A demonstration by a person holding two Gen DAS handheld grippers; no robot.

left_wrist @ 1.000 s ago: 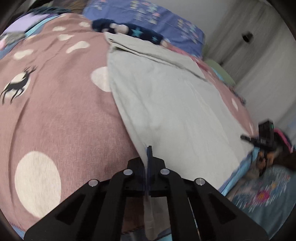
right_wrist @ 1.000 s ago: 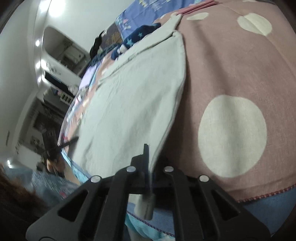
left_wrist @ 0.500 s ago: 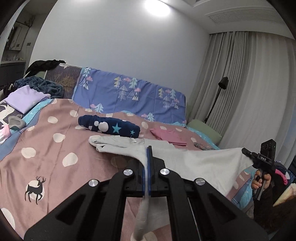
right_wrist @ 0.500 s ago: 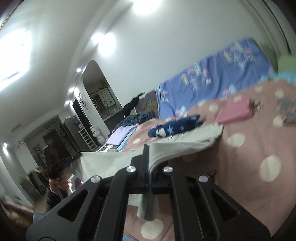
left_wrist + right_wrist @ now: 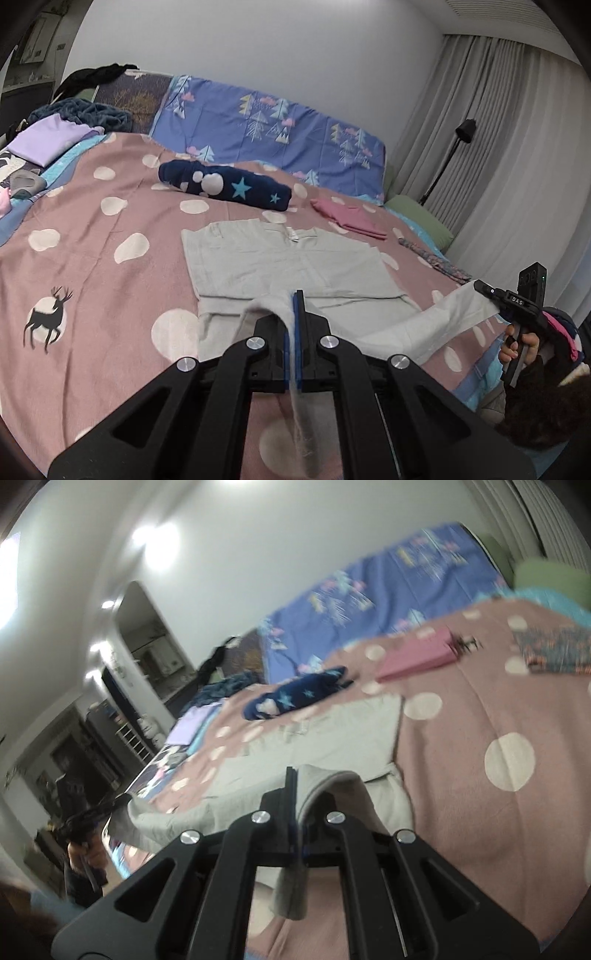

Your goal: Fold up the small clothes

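You're pinching the grey shirt [image 5: 288, 258] in both tools, left tool [image 5: 297, 295] and right tool [image 5: 293, 771], lifting its hem off the bed [image 5: 92, 258].

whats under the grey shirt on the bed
The grey shirt lies on the pink spotted blanket, which shows all around it. Its near hem is lifted, clamped in the left tool and right tool. Whatever lies beneath the flat part is covered.
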